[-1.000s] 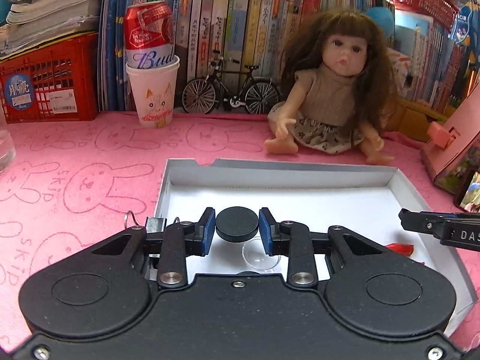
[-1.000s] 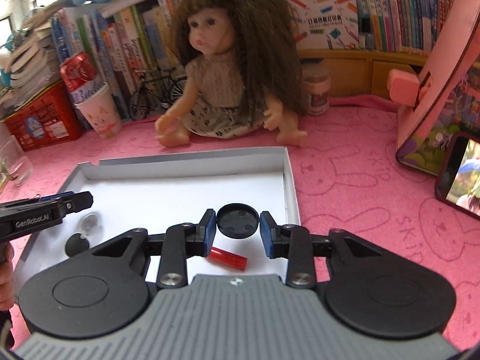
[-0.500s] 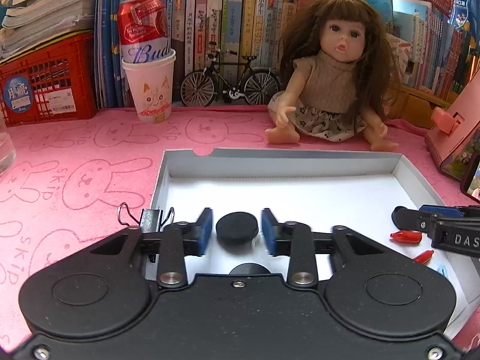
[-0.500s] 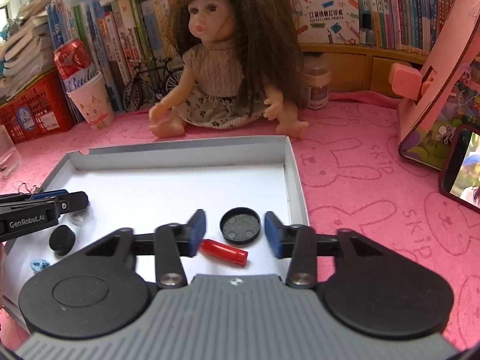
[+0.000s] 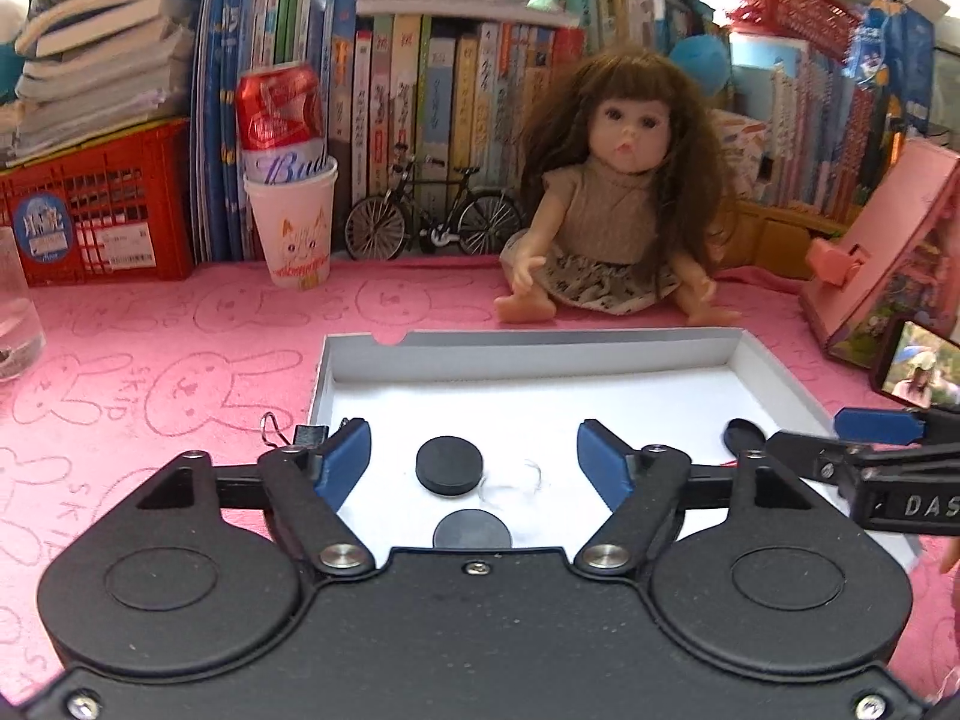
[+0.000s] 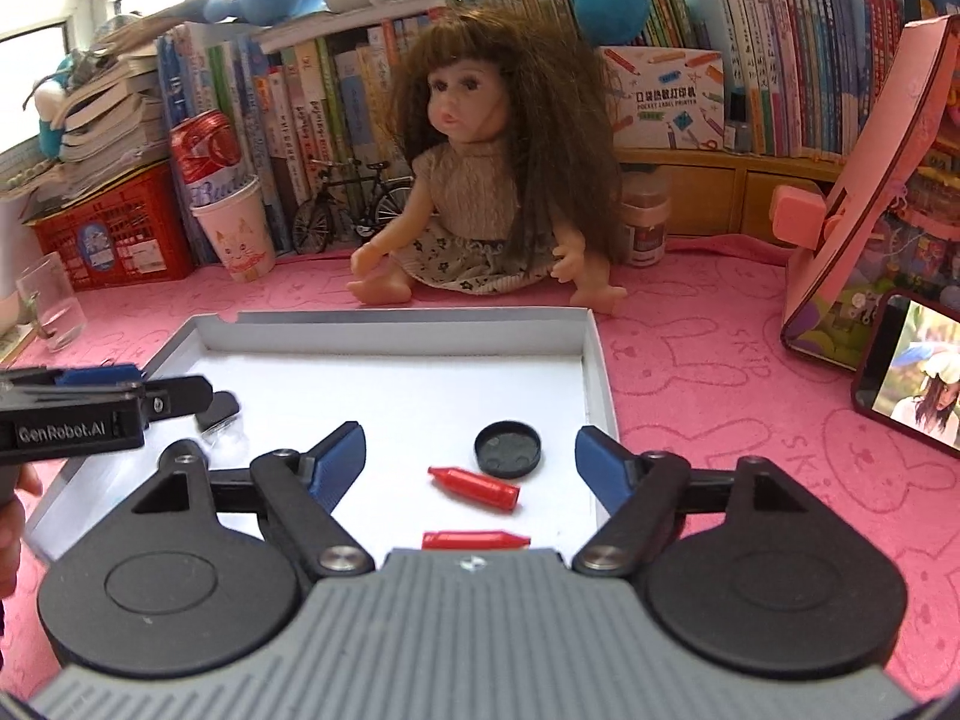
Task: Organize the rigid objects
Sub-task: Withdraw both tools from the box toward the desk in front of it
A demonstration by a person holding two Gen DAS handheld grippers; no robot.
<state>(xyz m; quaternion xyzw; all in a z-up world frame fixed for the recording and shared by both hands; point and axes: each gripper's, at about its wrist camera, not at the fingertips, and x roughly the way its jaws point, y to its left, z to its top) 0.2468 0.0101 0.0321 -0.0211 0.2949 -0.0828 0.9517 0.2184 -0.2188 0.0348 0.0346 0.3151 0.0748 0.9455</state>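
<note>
A white shallow box [image 5: 762, 375] lies on the pink mat. In the left wrist view a black round disc [image 5: 449, 465], a second dark disc [image 5: 473, 531] and a clear dome [image 5: 513, 480] lie in it. My left gripper [image 5: 474, 462] is open above them, holding nothing. In the right wrist view a black cap [image 6: 508, 449] and two red crayon-shaped pieces [image 6: 475, 481] [image 6: 474, 539] lie on the box floor [image 6: 420, 396]. My right gripper [image 6: 471, 459] is open and empty above them.
A doll [image 5: 612, 192] sits behind the box, with a toy bicycle [image 5: 432, 222], a paper cup holding a red can [image 5: 291, 222] and a red crate [image 5: 96, 222] along the bookshelf. A binder clip [image 5: 288, 432] sits by the box's left edge. A pink stand [image 6: 858, 192] and phone [image 6: 912, 378] are right.
Both grippers opened wide, released their black round pieces into the box and pulled back and up. The disc and the cap now lie on the box floor.
</note>
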